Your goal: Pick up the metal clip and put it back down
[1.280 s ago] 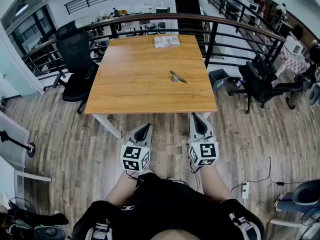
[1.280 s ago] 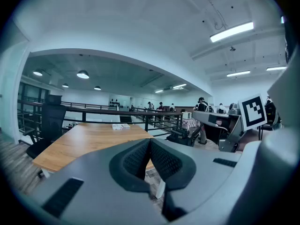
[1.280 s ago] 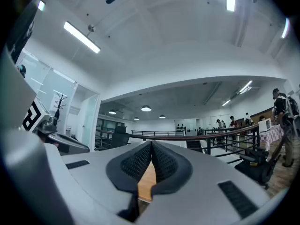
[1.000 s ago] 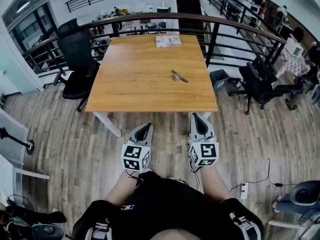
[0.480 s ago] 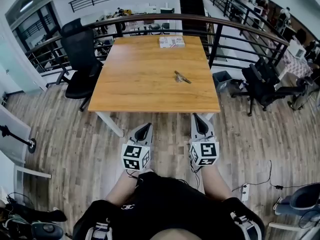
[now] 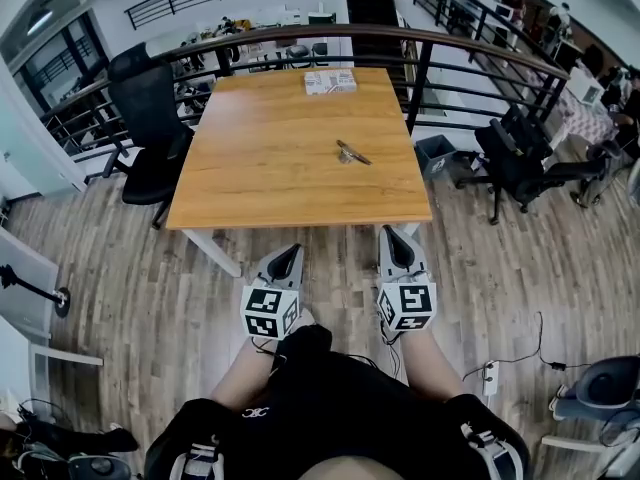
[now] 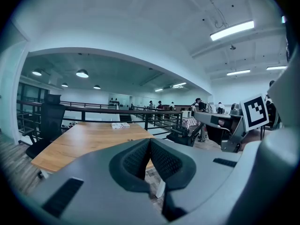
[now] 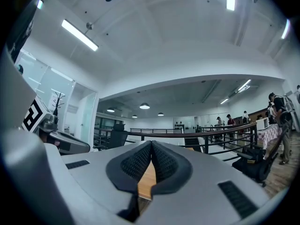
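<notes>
The metal clip [image 6: 350, 153] lies flat on the wooden table [image 6: 270, 168], right of the middle. Both grippers are held low in front of the person, short of the table's near edge and well away from the clip. My left gripper [image 6: 288, 253] is shut with nothing between its jaws, and my right gripper [image 6: 396, 235] is shut and empty too. In the left gripper view the left gripper [image 7: 150, 142] shows its black pads [image 7: 136, 161] pressed together, with the table [image 7: 79, 142] beyond. In the right gripper view the right gripper [image 8: 152, 145] has its pads touching. The clip is not visible in either gripper view.
A small white box [image 6: 330, 81] sits at the table's far edge. A black office chair [image 6: 150, 128] stands left of the table, another chair [image 6: 520, 158] to the right beside a dark bin [image 6: 436, 155]. A railing [image 6: 400, 40] runs behind the table. A power strip [image 6: 489, 378] lies on the floor.
Only the head view has shifted slightly, so the table and clip slide a little in the picture. Both grippers stay shut in the same place.
</notes>
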{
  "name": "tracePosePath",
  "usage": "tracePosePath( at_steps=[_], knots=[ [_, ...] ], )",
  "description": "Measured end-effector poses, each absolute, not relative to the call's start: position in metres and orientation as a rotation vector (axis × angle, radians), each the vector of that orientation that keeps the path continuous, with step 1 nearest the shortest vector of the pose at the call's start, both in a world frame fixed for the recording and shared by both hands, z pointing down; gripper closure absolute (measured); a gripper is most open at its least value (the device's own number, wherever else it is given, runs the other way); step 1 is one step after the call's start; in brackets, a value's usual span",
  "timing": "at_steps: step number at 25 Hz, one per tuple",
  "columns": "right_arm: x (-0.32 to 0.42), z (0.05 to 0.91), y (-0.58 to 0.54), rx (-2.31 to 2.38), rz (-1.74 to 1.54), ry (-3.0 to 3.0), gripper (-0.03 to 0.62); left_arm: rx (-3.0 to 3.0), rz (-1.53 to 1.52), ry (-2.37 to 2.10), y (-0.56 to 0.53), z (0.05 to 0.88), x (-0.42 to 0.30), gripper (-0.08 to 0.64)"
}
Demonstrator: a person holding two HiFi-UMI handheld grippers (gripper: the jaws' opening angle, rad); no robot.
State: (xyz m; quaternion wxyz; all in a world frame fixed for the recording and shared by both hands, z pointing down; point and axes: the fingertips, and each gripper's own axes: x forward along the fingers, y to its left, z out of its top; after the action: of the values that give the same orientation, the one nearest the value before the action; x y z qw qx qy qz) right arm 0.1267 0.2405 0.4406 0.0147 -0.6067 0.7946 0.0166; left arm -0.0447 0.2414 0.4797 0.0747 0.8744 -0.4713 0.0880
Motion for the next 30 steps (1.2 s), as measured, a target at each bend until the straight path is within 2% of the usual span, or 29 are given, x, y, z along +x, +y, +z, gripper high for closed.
tracePosePath(
  at_steps=[17,30],
  knots=[
    [0.158,0.449,0.153,-1.943,0.093,2.444,0.575,2.669,0.245,-1.35,0.139,0.486,-0.004,0.543],
    [0.151,0.438,-0.028,-1.969,0.138,2.446,0.575,2.696,0.187,-1.322,-0.047,0.472,-0.006,0.543]
  ],
)
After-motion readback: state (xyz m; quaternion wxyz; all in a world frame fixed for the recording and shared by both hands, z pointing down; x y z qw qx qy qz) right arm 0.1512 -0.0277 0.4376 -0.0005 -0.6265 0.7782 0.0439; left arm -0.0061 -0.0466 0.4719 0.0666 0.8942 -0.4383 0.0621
